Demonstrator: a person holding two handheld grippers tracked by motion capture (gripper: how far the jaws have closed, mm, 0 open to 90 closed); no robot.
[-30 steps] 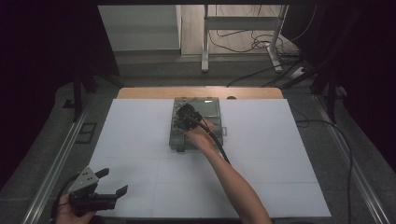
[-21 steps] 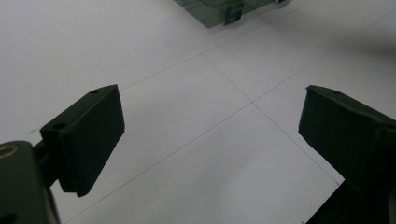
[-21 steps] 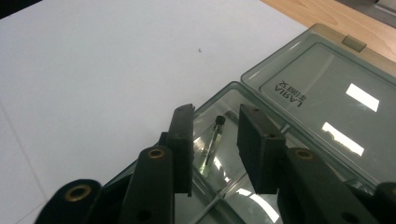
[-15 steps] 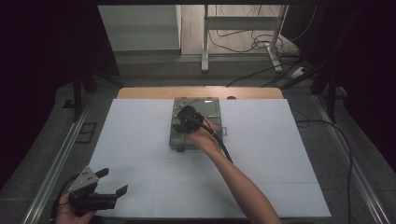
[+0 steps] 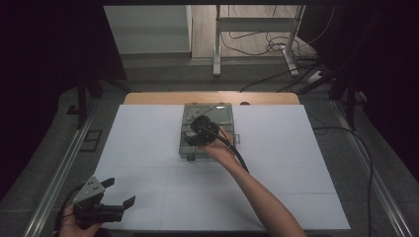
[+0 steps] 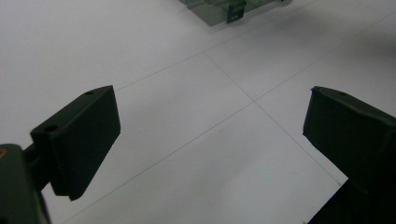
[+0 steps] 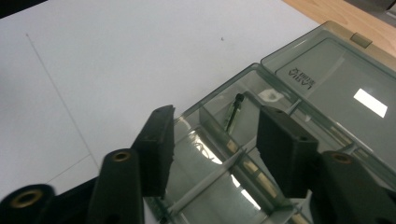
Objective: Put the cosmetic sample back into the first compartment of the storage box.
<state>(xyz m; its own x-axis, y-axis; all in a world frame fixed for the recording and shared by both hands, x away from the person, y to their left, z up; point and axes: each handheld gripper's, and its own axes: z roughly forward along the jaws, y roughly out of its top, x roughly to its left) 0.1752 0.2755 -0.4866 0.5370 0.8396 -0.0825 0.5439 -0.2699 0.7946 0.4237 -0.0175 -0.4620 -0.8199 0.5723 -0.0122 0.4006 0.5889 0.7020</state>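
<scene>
Organizer box [image 5: 205,132], a smoky clear plastic case with divided compartments and its lid folded back flat, lies in the middle of the white sheet [image 5: 148,148], toward the far edge, with the right gripper [image 7: 212,149] poised over it. Nearest the person, the left gripper [image 5: 101,205] waits at the sheet's near left corner, jaws spread wide over bare paper, well apart from the box. The right gripper's jaws have just been opening; they stand partly apart above the compartments with nothing pressed between the pads. A small dark-tipped pin or bit [image 7: 233,112] leans in a corner compartment just beyond the jaws. To finish this step well, I judge the gripper should draw straight up and clear of the thin dividers before moving sideways, so it neither drags the light box nor tips the piece. What that slim piece is stays hard to tell, the lid's mirrored lettering [image 7: 301,77] is unreadable, and glare hides the nearer compartments' contents.
</scene>
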